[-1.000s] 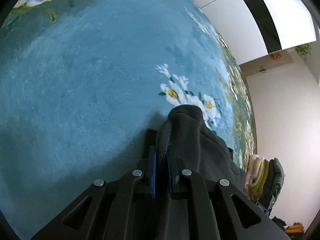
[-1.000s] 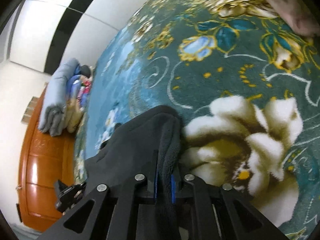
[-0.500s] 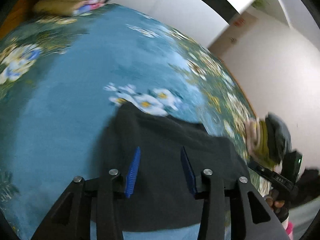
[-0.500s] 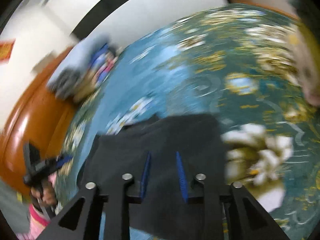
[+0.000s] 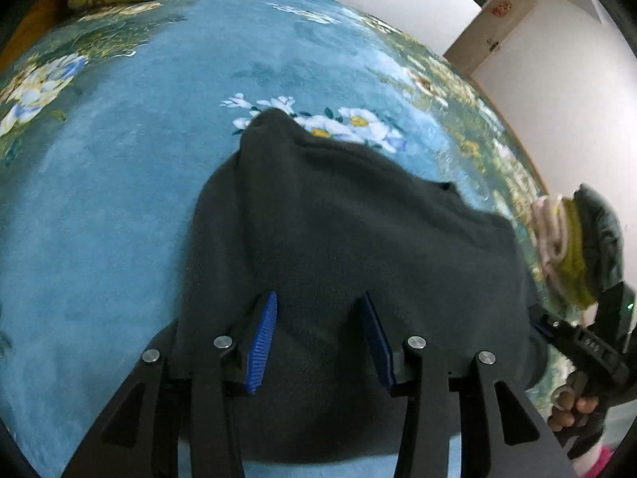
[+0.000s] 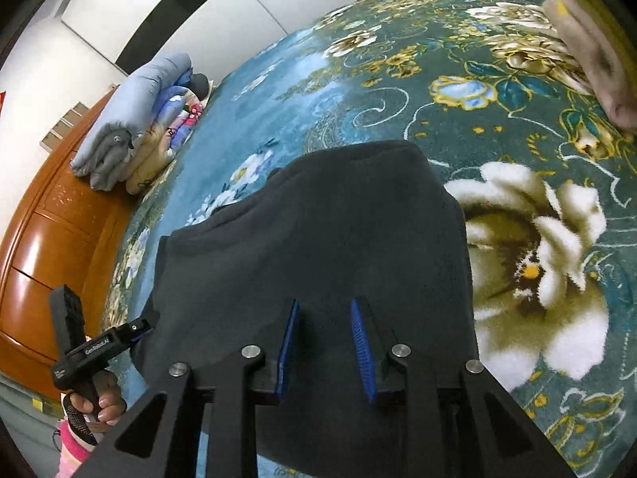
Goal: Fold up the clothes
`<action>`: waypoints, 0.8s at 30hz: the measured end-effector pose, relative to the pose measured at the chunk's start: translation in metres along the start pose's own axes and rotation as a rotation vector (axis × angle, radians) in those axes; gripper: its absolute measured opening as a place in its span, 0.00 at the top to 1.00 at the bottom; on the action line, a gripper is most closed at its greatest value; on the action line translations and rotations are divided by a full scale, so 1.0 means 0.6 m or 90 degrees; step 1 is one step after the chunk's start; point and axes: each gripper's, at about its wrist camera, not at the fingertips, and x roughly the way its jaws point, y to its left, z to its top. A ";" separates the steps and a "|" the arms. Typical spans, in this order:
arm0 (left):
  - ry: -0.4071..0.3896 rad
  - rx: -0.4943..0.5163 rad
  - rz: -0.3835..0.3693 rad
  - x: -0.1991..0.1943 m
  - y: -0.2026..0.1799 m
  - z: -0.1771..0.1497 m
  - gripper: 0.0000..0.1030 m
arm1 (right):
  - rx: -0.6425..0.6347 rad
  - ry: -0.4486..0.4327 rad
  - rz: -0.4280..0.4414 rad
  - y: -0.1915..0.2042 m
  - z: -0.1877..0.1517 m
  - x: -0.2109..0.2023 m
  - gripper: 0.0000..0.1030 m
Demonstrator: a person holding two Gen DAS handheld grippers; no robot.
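Observation:
A dark grey fleece garment [image 5: 342,247] lies folded on the blue floral blanket [image 5: 119,183]. My left gripper [image 5: 318,302] hovers open above its near edge, the blue pads apart with nothing between them. In the right wrist view the same garment [image 6: 318,239] lies flat, and my right gripper [image 6: 324,306] stands open over its near part. Each view shows the other gripper at the garment's side, held in a hand [image 6: 99,402].
A stack of folded clothes [image 5: 573,247] in pink, yellow-green and dark green sits to the right on the blanket. Folded quilts [image 6: 131,127] lie at the far end by an orange wooden headboard [image 6: 43,255]. A white wall and door [image 5: 493,28] stand beyond.
Both grippers held the fleece one second ago, let go of it by half a second ago, and now hover open above the garment lying flat.

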 end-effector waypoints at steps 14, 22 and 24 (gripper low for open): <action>0.006 -0.186 -0.099 -0.062 0.153 -0.122 0.30 | 0.232 -0.056 0.140 -0.144 -0.129 -0.086 0.26; 0.039 -0.260 -0.211 0.013 0.119 -0.119 0.24 | 0.259 -0.045 0.180 -0.129 -0.125 -0.034 0.06; 0.031 -0.269 -0.212 0.028 0.111 -0.110 0.23 | 0.261 -0.045 0.188 -0.122 -0.122 -0.021 0.06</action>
